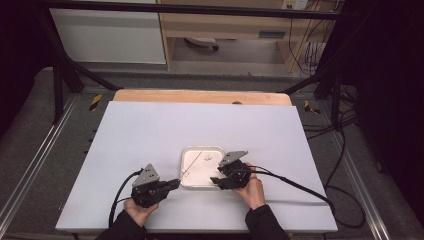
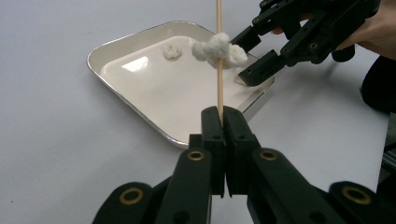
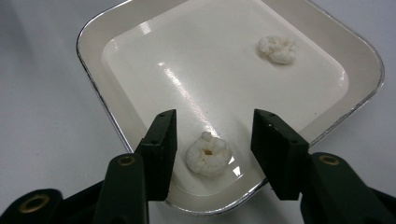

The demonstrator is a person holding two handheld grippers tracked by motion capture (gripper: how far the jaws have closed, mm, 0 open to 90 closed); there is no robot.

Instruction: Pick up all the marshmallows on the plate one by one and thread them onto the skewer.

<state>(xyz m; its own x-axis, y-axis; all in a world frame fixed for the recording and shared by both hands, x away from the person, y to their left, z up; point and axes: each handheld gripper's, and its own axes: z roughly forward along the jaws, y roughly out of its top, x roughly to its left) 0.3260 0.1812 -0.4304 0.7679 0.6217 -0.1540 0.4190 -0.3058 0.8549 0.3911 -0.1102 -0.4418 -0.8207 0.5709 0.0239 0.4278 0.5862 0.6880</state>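
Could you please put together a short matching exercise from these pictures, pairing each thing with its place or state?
Things:
1. wooden skewer
2. left gripper
3. right gripper
4. white tray

Places or states:
A. jaws apart on either side of a loose popcorn piece
B. lies flat on the table with popcorn inside
C. clamped shut on a thin stick
D. stands upright with popcorn threaded on it

Pairs: 1-D, 2-C, 3-A, 4-B
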